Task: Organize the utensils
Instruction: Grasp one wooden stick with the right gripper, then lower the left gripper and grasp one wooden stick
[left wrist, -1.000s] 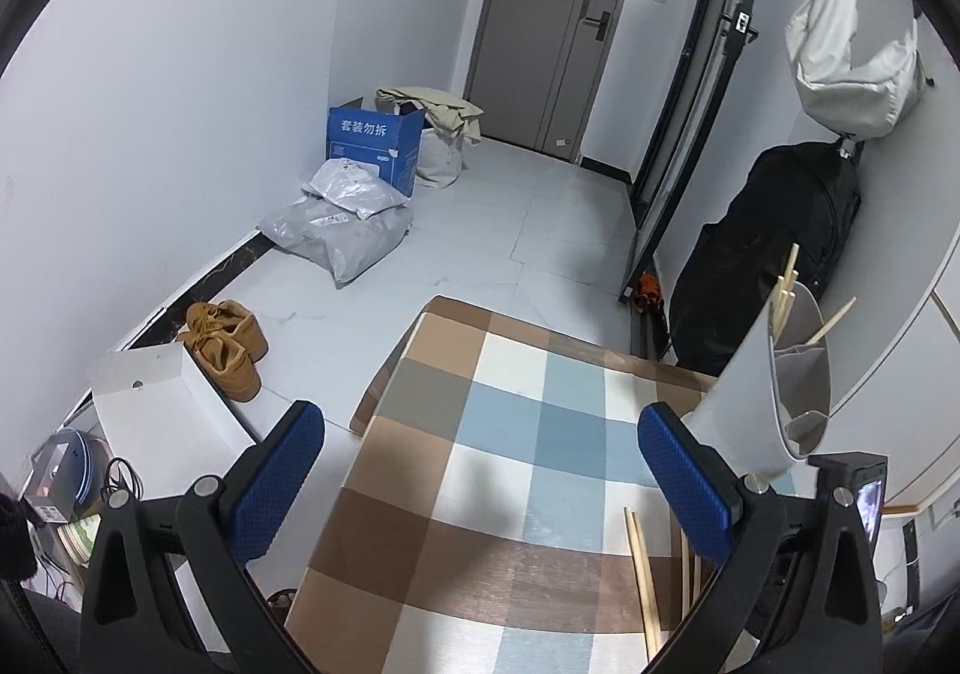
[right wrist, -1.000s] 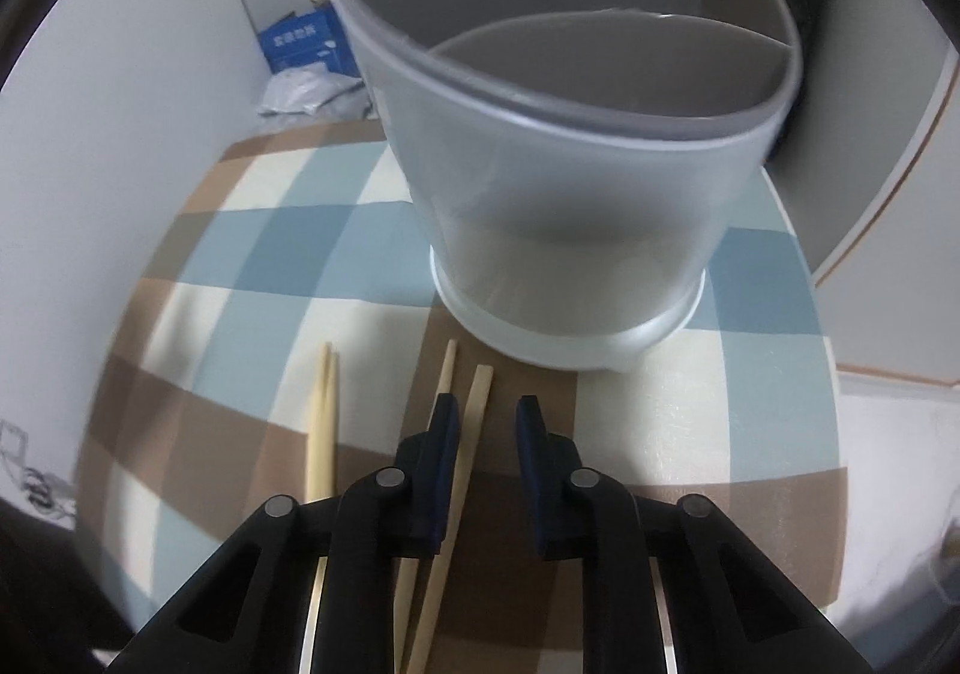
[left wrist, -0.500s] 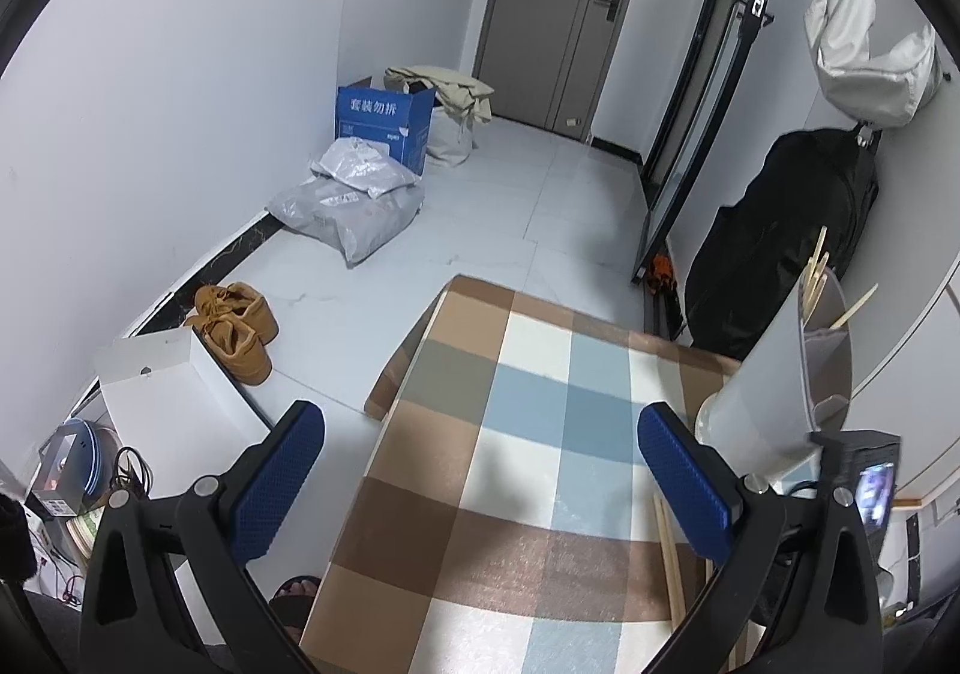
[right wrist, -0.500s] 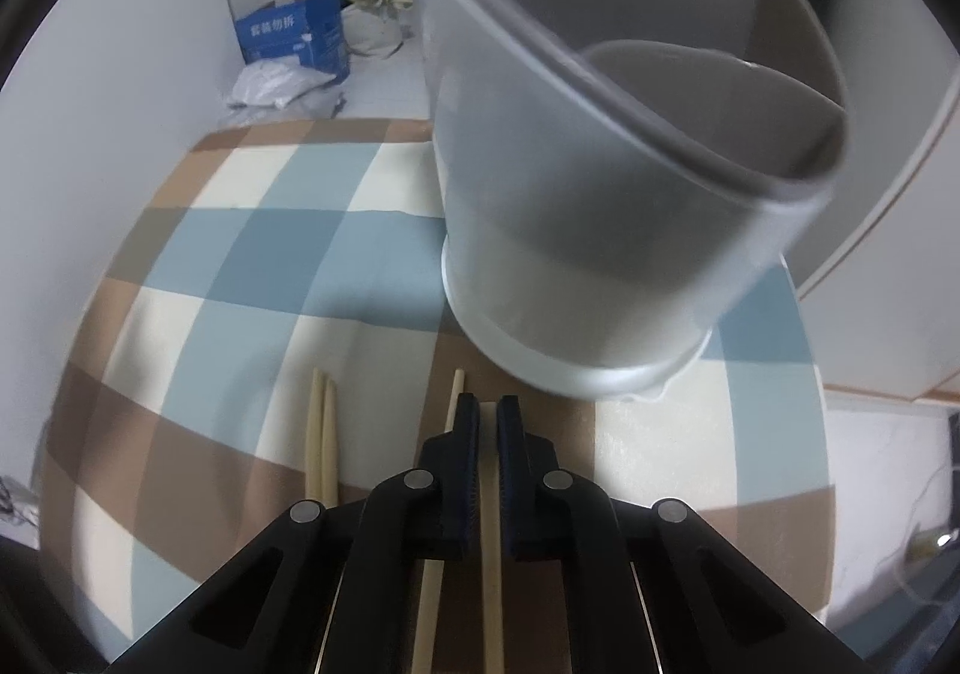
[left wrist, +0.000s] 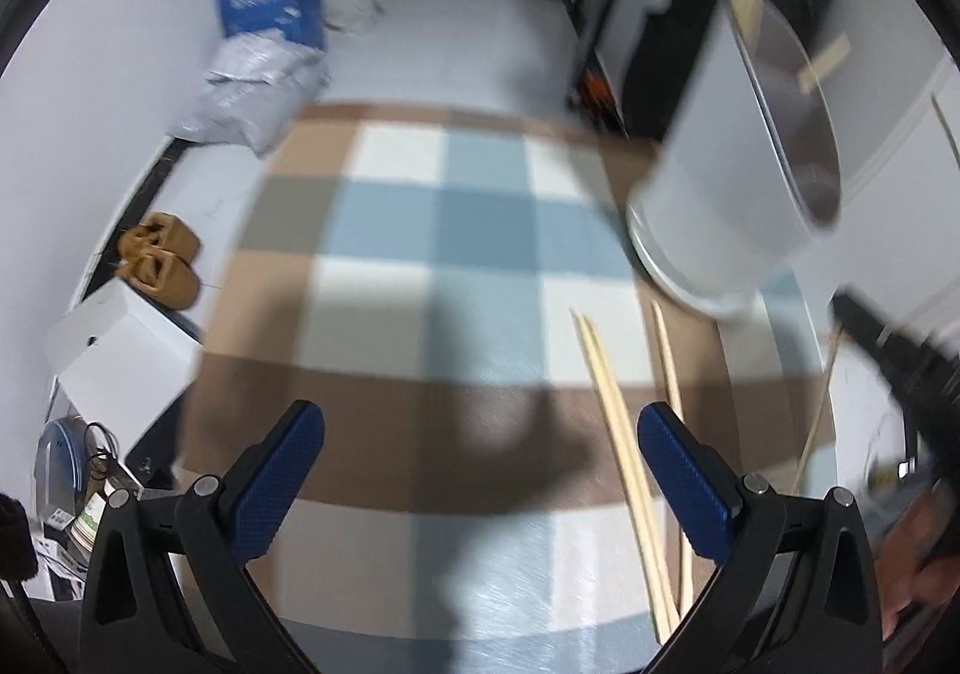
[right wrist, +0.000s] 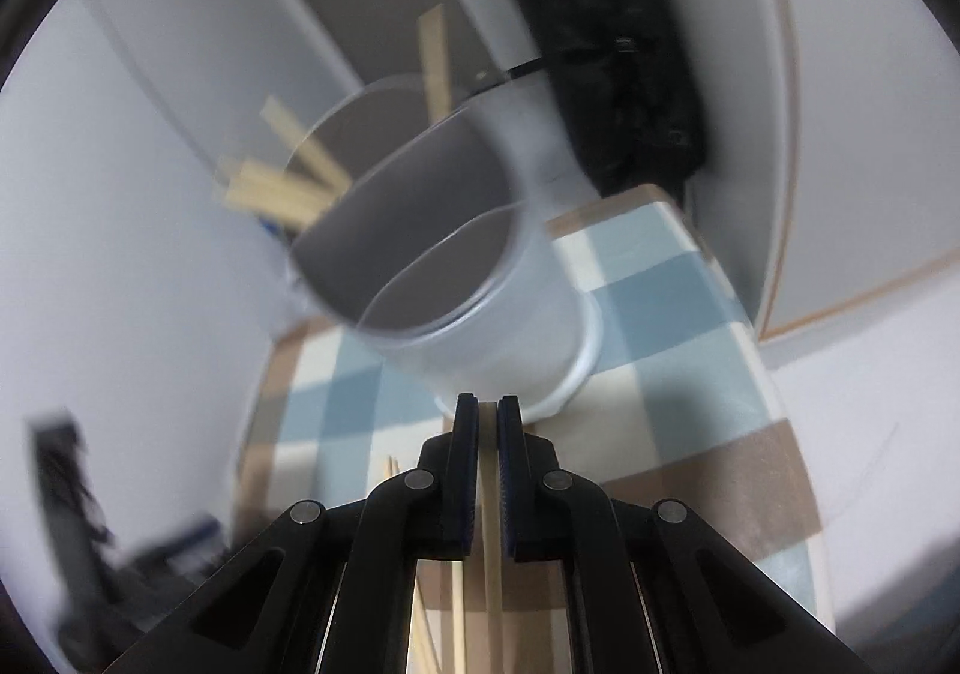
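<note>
My right gripper (right wrist: 488, 410) is shut on a wooden chopstick (right wrist: 492, 554) and holds it above the checked tablecloth (right wrist: 660, 314), just in front of the grey divided utensil holder (right wrist: 480, 314). Several chopsticks (right wrist: 282, 182) stand in the holder's far compartment. In the left wrist view the holder (left wrist: 738, 176) stands at the right of the table. A pair of chopsticks (left wrist: 618, 434) and one more chopstick (left wrist: 669, 362) lie on the cloth. My left gripper (left wrist: 480, 464) is open and empty above the cloth. The right gripper (left wrist: 900, 374) shows blurred at the right edge.
The table's left edge drops to a white floor with brown shoes (left wrist: 159, 260), a white box (left wrist: 120, 362), a grey bag (left wrist: 252, 86) and a blue carton (left wrist: 270, 8). A black bag (right wrist: 600, 44) hangs behind the table.
My right gripper, shut on one chopstick, has lifted it off the cloth and tilted up toward the holder. My left gripper has tilted down toward the table.
</note>
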Demonstrator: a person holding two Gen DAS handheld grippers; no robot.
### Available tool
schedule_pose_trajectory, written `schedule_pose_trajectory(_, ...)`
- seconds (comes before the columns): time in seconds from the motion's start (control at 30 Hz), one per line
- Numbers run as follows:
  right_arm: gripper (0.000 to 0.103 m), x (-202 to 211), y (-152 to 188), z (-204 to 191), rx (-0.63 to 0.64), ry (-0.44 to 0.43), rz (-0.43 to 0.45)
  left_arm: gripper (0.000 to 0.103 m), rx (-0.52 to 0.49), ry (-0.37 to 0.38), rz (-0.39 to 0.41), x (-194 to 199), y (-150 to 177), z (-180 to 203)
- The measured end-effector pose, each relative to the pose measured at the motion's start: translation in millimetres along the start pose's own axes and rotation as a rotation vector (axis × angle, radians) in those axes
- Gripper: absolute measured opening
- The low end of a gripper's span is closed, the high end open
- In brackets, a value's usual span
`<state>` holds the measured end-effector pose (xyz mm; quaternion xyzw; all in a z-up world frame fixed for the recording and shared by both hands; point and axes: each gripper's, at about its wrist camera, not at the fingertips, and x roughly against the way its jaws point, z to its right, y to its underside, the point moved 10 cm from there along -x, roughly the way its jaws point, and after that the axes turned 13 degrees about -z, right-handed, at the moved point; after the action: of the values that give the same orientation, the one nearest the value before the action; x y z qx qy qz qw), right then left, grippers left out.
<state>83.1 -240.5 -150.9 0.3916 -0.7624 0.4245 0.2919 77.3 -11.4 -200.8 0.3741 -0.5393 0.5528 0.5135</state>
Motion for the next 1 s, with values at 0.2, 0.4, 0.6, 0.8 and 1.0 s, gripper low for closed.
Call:
schedule_pose_trajectory(0.2,0.005,20.5,-3.4,34.6,-0.187,-0.161,0.049,0.102,-0.059,-0.053,-0.045,-13.7,14.1,21.2)
schedule_pose_trajectory(0.4,0.005,34.2,-6.1,52.6,-0.269,-0.225,0.097,0.102,-0.064,-0.118,-0.103,-26.9,26.6,21.3)
schedule_pose_trajectory(0.6,0.005,48.6,-11.4,54.9,-0.242,-0.205,0.151,0.102,-0.037,-0.133,-0.118,-26.3,31.3,13.4)
schedule_pose_trajectory(0.8,0.005,52.9,-17.7,50.7,-0.191,-0.169,0.19,0.102,-0.015,-0.112,-0.133,-27.7,30.1,17.9)
schedule_pose_trajectory(1.0,0.005,56.1,-18.7,47.8,-0.184,-0.182,0.205,0.102,-0.014,-0.136,-0.145,-30.6,30.3,23.7)
